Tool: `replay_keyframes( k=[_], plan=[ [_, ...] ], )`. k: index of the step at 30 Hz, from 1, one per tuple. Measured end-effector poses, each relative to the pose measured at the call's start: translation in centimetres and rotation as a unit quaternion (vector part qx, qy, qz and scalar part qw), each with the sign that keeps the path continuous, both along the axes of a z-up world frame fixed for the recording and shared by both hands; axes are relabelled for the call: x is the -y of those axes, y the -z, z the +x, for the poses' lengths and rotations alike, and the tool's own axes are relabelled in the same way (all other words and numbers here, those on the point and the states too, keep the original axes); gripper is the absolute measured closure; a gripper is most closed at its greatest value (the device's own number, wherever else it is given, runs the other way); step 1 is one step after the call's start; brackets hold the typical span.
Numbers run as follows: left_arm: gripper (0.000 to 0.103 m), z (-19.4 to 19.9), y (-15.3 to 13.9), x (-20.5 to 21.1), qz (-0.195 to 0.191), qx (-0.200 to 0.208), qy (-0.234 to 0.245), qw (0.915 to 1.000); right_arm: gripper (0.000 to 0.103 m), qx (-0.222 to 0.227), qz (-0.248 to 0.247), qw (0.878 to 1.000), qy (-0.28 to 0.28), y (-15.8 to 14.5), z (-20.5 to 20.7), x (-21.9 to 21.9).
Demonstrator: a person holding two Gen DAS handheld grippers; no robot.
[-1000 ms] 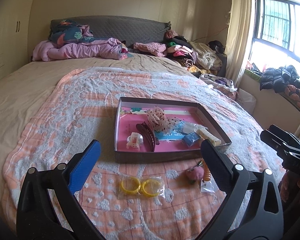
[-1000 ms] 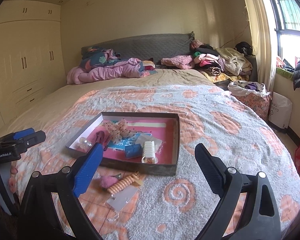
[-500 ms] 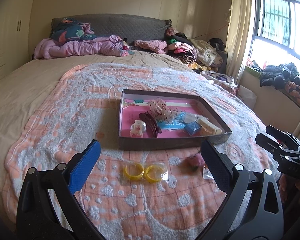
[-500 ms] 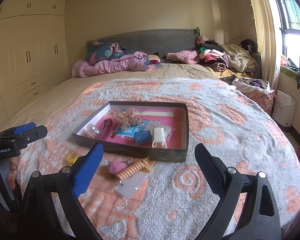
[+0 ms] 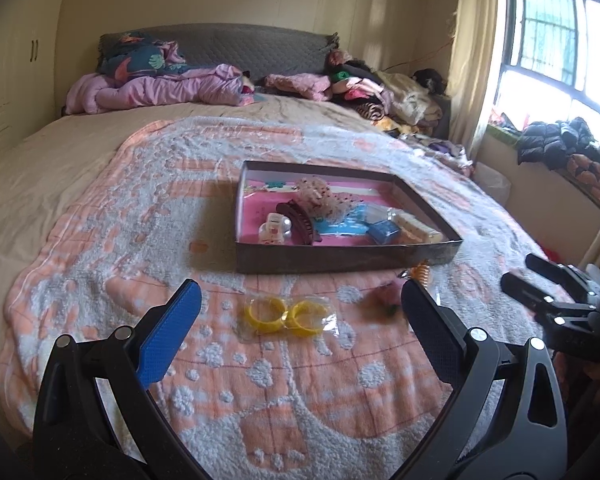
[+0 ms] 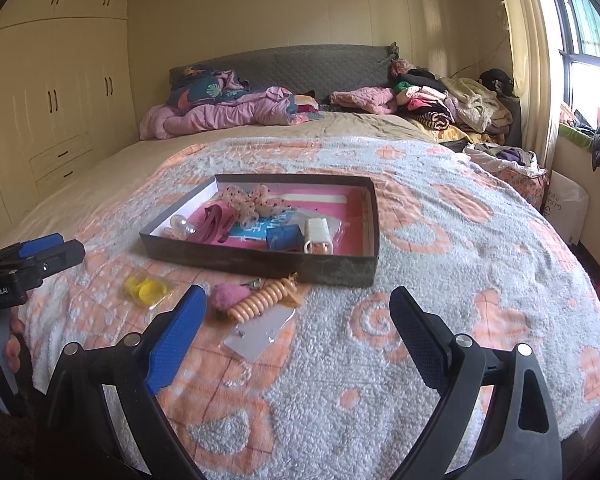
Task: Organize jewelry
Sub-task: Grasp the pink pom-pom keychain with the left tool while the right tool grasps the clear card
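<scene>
A shallow dark tray (image 5: 340, 261) (image 6: 260, 262) with a pink floor lies on the bed and holds a dotted bow (image 6: 256, 202), a maroon hair claw (image 5: 298, 220), a blue pouch (image 6: 283, 237) and a white clip (image 6: 318, 236). In front of it, on the blanket, lie a clear bag with two yellow rings (image 5: 286, 314) (image 6: 146, 289), a pink pompom (image 6: 226, 296) and an orange coil cord (image 6: 262, 300) with a clear tag (image 6: 260, 334). My left gripper (image 5: 300, 316) is open above the yellow rings. My right gripper (image 6: 296, 330) hangs open over the coil cord and tag.
The peach and grey blanket (image 6: 440, 280) covers the near half of the bed. Pink bedding (image 5: 160, 90) and piled clothes (image 6: 440, 100) lie by the grey headboard. Cupboards (image 6: 56, 100) stand at the left, a window (image 5: 560, 60) at the right.
Both grippers have drawn back and lowered toward the near edge of the bed, so the tray sits farther off. Both stay open and nothing on the bed has moved.
</scene>
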State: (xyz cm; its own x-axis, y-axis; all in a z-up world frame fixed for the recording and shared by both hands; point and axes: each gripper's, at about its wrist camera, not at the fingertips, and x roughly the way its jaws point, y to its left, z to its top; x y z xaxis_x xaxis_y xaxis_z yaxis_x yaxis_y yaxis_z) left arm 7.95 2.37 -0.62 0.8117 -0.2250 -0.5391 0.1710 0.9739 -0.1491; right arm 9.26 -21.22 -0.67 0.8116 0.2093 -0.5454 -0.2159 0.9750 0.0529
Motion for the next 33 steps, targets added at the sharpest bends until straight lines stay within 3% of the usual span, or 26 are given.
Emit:
replay_keyframes(
  k=[11,23,30,33],
  plan=[
    [0.011,0.3,1.8,1.1,0.024,-0.018,0.020,0.9993,0.013,-0.031,-0.017,0.999,-0.022,3.2,0.3,-1.9],
    [0.012,1.6,2.6,1.5,0.024,-0.028,0.030,0.9988,0.013,-0.058,-0.022,0.998,-0.024,5.6,2.3,-3.1],
    [0.034,3.3,3.3,2.6,0.027,-0.056,0.057,0.9964,0.017,-0.080,-0.024,0.996,-0.032,6.7,3.8,-4.2],
    [0.037,3.8,3.6,3.1,0.032,-0.066,0.072,0.9947,0.022,-0.091,-0.025,0.995,-0.035,7.1,4.5,-4.8]
  ],
)
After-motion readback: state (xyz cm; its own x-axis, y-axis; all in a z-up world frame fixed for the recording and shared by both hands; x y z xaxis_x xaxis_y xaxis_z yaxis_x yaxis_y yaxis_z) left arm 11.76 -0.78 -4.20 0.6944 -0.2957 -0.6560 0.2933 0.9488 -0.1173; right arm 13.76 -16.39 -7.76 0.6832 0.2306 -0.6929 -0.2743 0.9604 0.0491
